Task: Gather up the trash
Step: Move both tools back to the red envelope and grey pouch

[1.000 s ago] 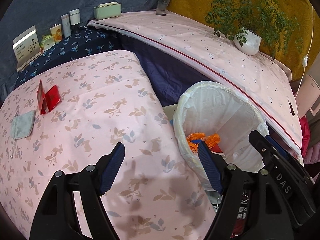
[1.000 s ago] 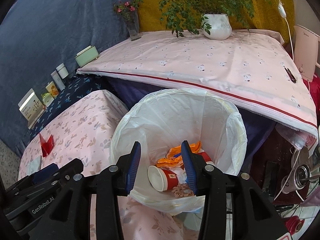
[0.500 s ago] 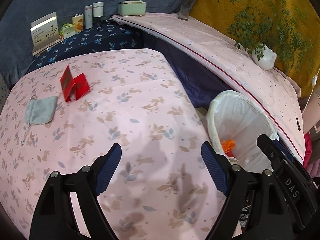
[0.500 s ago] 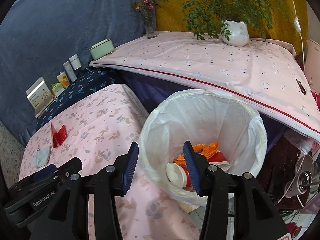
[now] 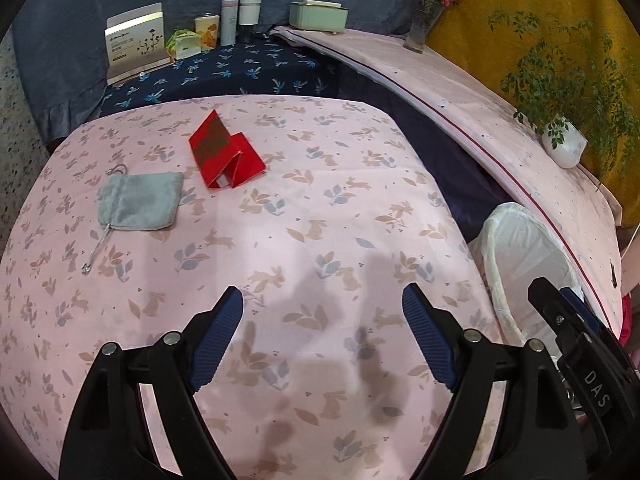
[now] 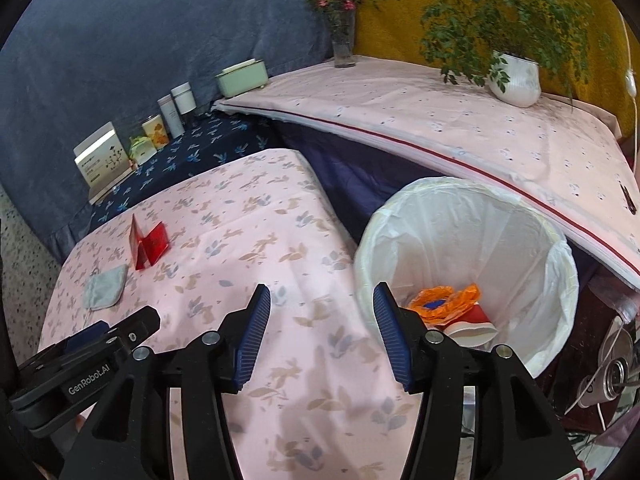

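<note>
A white-lined trash bin (image 6: 560, 264) stands right of the pink floral table (image 6: 256, 232); it also shows in the left wrist view (image 5: 516, 240). Inside lie an orange wrapper (image 6: 444, 296) and a red paper cup (image 6: 474, 324). A folded red paper (image 5: 226, 156) stands on the table at far left, also in the right wrist view (image 6: 148, 242). My left gripper (image 5: 322, 312) is open and empty above the table's near part. My right gripper (image 6: 322, 312) is open and empty over the table edge, just left of the bin.
A grey drawstring pouch (image 5: 140, 200) lies left of the red paper. Boxes and jars (image 5: 200, 36) line the dark blue shelf behind. A raised pink surface carries a potted plant (image 6: 516, 80), a flower vase (image 6: 344, 44) and a green box (image 6: 242, 76).
Both grippers have swung left, away from the bin toward the table. The right gripper's jaws have opened wider. The cup in the bin has shifted.
</note>
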Demonstrator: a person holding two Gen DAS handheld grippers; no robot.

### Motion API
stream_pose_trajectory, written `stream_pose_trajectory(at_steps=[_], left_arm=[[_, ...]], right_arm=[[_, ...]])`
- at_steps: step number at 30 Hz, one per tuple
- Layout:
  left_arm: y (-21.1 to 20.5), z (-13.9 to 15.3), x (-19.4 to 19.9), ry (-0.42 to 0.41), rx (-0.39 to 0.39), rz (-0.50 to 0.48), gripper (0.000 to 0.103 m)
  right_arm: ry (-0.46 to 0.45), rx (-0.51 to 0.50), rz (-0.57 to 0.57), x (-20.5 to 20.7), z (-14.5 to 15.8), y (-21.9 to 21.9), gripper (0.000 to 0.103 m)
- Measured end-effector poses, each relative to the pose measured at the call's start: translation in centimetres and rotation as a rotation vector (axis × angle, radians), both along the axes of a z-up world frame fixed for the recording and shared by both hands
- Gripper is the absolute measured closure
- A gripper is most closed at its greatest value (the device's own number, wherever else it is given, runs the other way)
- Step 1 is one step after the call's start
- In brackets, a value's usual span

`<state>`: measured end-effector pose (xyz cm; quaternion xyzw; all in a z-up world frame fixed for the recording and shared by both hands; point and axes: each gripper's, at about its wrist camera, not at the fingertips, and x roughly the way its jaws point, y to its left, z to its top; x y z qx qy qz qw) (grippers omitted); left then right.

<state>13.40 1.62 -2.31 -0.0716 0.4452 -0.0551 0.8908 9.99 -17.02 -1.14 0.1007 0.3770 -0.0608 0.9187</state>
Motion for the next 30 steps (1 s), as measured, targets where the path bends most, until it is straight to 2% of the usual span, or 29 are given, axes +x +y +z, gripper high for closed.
stream_pose_trajectory(at_steps=[6,17,22,30], left_arm=[[4.0,-0.7,0.2,0.006,0.016,0.077,0.019],[11.3,-2.0,1.3,0.033,0.047,0.196,0.019],[14.1,-2.5,1.8,0.043,0.033,0.244,0.019],[17.0,-3.5,3.2,0.064,0.031,0.290,0.019]], right_arm=[[0.010,-0.010,0.062,1.1,-0.2,3.5,0.045],[0.048,-0.020,0.172,3.3,-1.2,10.1,0.045],[0.065,-0.035,0.208,4.4,-1.8,12.5,0.045],[0.094,-0.015,0.230,6.6,-2.9,15.1,0.045]])
